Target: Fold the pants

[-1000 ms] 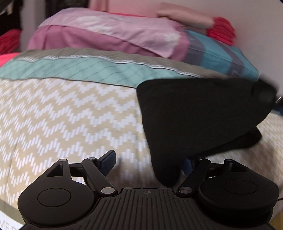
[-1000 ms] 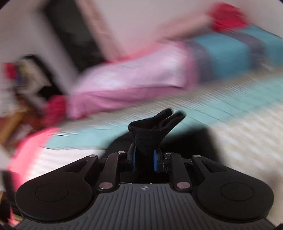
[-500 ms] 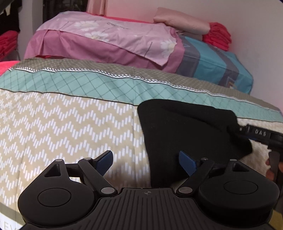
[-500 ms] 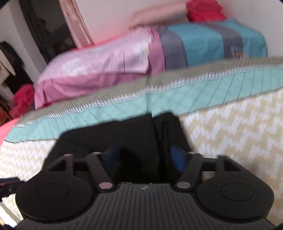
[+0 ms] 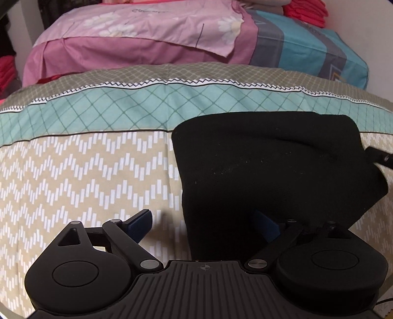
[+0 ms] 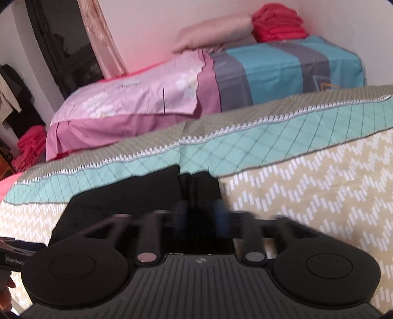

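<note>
Black pants (image 5: 270, 171) lie folded and flat on the zigzag-patterned bed cover (image 5: 86, 171). My left gripper (image 5: 203, 224) is open wide, low over the bed, with the pants' near left edge running between its fingers; the pads do not press on it. The tip of my right gripper (image 5: 379, 158) shows at the pants' far right corner. In the right wrist view the pants (image 6: 127, 196) stretch off to the left. My right gripper (image 6: 201, 212) is blurred, its jaws opening, with the pants' right end between the blue pads.
A pink bedspread (image 5: 147, 29) and a teal-and-grey cover (image 6: 282, 71) lie on a second bed behind. Red folded cloths (image 6: 277, 22) sit stacked by the wall. A hand and the left gripper's body (image 6: 14, 255) show at the left edge.
The right gripper let go of the bunch of black fabric it held up, and the pants now lie flat. The left gripper has slid closer to the pants' left edge.
</note>
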